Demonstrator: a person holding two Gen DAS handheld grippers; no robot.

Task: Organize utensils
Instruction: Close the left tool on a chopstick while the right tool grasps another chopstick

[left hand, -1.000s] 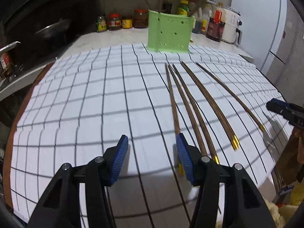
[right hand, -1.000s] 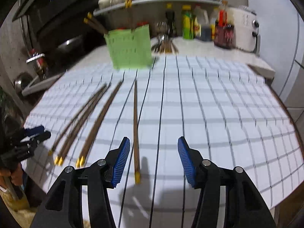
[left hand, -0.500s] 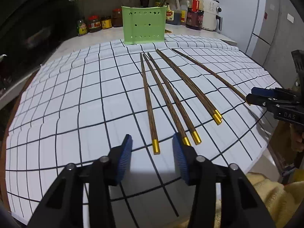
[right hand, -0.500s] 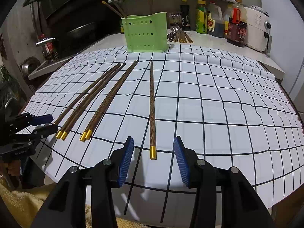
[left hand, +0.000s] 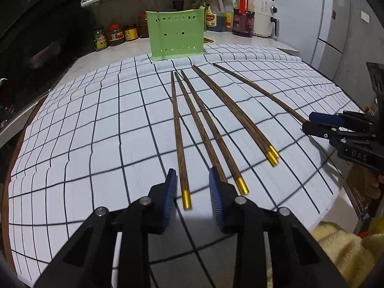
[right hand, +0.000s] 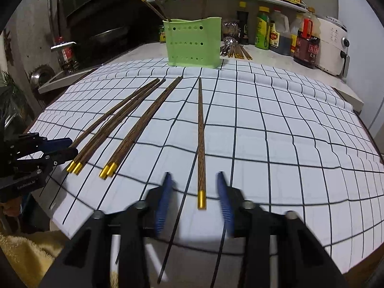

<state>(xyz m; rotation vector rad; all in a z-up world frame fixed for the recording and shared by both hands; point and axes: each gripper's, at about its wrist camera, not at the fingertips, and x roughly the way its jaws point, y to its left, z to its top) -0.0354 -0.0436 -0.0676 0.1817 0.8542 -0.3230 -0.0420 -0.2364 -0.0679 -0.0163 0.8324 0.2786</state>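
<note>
Several brown chopsticks with gold ends lie on a white grid cloth [left hand: 96,124]. My left gripper [left hand: 192,184] is open, its jaws on either side of the gold end of the leftmost chopstick [left hand: 178,141]. My right gripper [right hand: 195,187] is open, straddling the gold end of the rightmost, single chopstick [right hand: 201,144]. A green perforated holder [left hand: 176,38] stands at the far edge of the cloth with a few chopsticks in it; it also shows in the right wrist view [right hand: 193,43].
Sauce bottles and jars [left hand: 115,34] and a white appliance [right hand: 332,45] line the counter behind. More utensils [right hand: 234,50] lie beside the holder. A yellow fluffy cloth [left hand: 340,249] is below the table's front edge.
Both grippers have moved in toward the chopsticks' gold ends. The left gripper now straddles the leftmost chopstick, the right one the single chopstick. Both stay open.
</note>
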